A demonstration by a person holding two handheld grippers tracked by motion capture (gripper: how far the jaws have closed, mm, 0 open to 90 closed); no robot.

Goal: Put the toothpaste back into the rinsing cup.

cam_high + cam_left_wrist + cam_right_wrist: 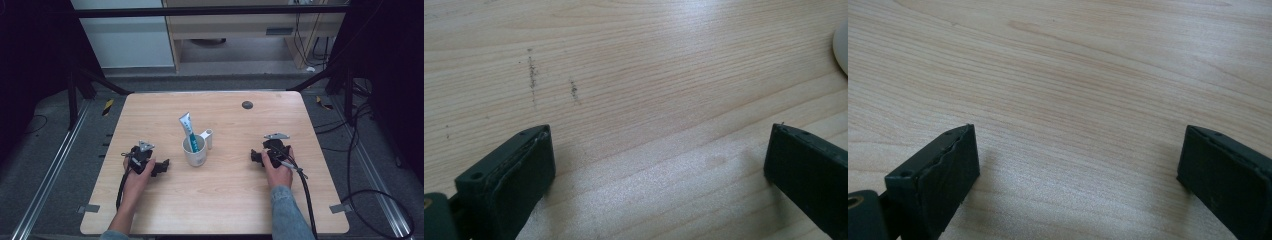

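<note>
Here both the left gripper [161, 166] and right gripper [256, 156] gape wide (holding nothing) either side of the white cup [195, 156].

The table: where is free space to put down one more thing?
The table is bare along the near edge between the two forearms, and at the far side behind the cup, up to the dark round spot. It is crowded only mid-table, around the cup and toothpaste tube.

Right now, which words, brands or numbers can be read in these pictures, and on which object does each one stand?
None can be read.
The toothpaste tube in the white cup has a blue-green band, perhaps print: too small and blurred.
The cup and the table show no text.
</note>
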